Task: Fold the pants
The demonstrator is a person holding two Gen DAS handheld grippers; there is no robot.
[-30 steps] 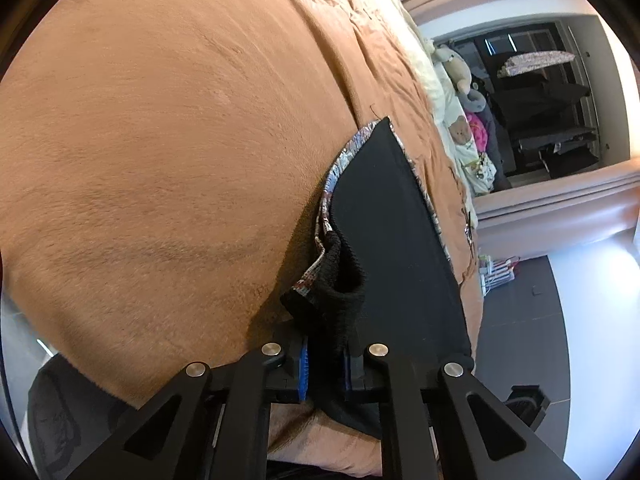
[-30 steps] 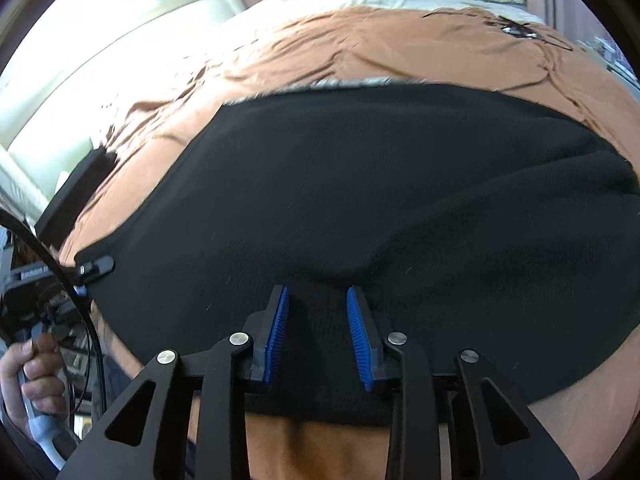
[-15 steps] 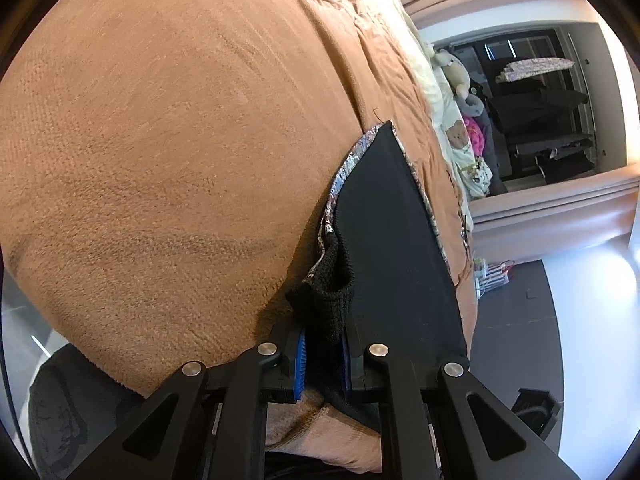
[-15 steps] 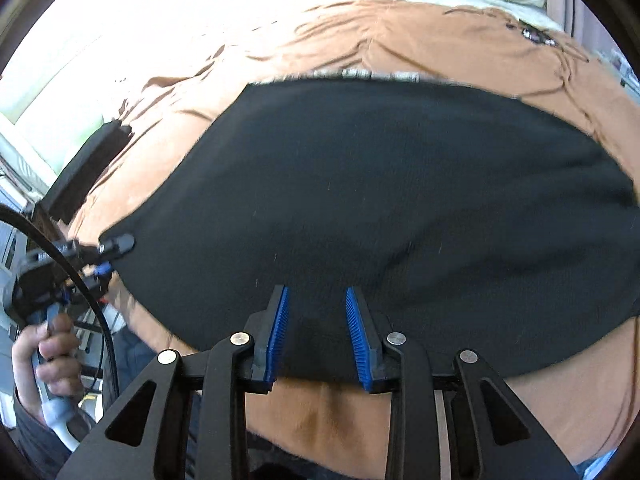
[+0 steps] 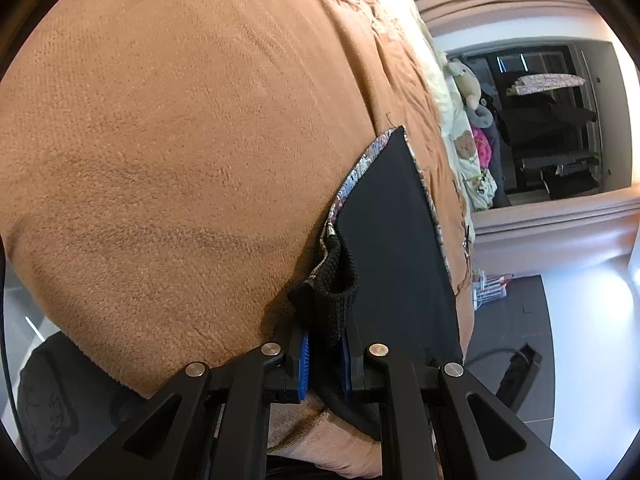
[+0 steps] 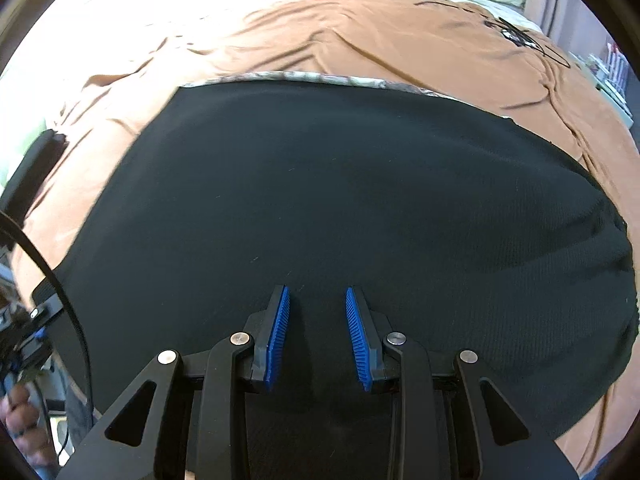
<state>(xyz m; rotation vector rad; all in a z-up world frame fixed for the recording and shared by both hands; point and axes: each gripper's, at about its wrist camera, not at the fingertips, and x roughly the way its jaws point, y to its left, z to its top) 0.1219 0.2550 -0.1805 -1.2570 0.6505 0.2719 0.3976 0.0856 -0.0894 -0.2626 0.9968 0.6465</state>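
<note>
The black pants [image 6: 340, 200] lay spread across the brown bed cover [image 6: 380, 24], filling mid-frame, a patterned edge [image 6: 304, 77] along their top. At bottom centre the right gripper [image 6: 318, 336] hovered over them, blue fingers [image 6: 276, 336] apart, apparently pinching no fabric.

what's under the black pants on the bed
A patterned fabric edge peeks out along the far side of the black pants, over the brown blanket. How far that fabric extends beneath is covered.
</note>
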